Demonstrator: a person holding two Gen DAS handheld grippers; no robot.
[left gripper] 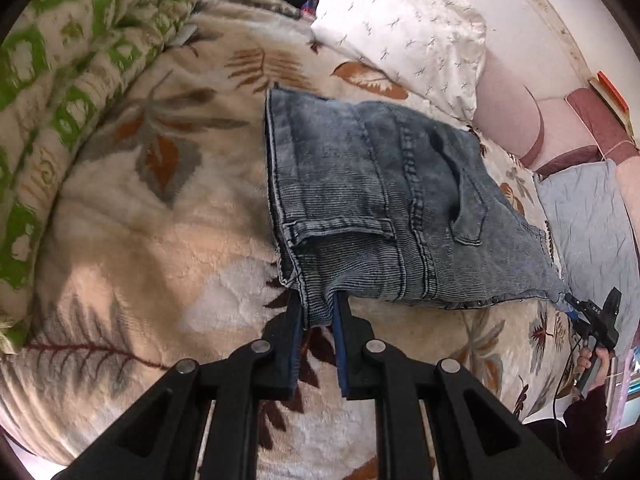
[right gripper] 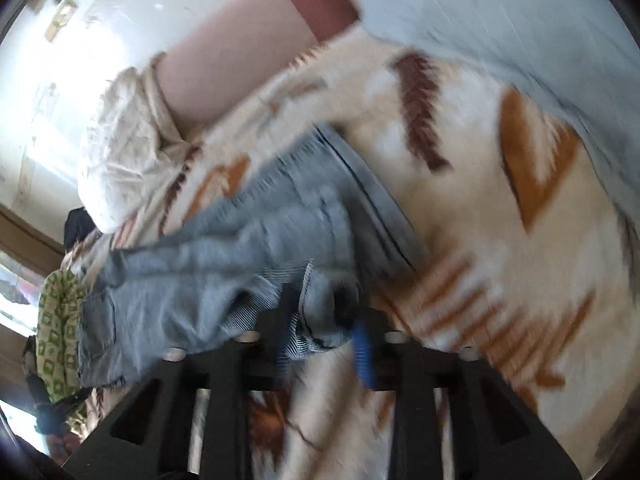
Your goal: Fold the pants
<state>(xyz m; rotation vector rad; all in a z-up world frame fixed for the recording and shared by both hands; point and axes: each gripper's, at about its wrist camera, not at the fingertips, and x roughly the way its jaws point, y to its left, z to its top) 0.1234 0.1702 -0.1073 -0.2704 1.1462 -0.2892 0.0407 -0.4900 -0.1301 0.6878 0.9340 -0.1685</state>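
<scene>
One pair of pants [left gripper: 372,200] was all there was to fold: grey-blue washed denim with a fine ribbed weave, thick double-stitched seams and a patch pocket. They lay folded into a rough rectangle on the bed, on top of a fluffy cream blanket [left gripper: 168,264] printed with orange, brown and grey leaves.

Two tools were in play. The left tool [left gripper: 318,312], black with blue pads, was clamped tight on a corner of the denim at the near edge, fabric pinched right between the fingers. The right tool [right gripper: 324,320] was blurrier; its jaws stood partly apart with a bunched bit of the hem sitting between them, and one blue ribbed pad [right gripper: 363,354] looked clear of the cloth, so not really gripping. From the left view you could see that right tool at the far corner of the pants, with a person's hand [left gripper: 591,364] around its handle.

Three pillows or cushions showed around the bed: a white crinkly one [left gripper: 404,28] with tiny marks, a pale blue wrinkled one [left gripper: 588,216], and a quilted green-and-cream one [left gripper: 60,80] along the side.
</scene>
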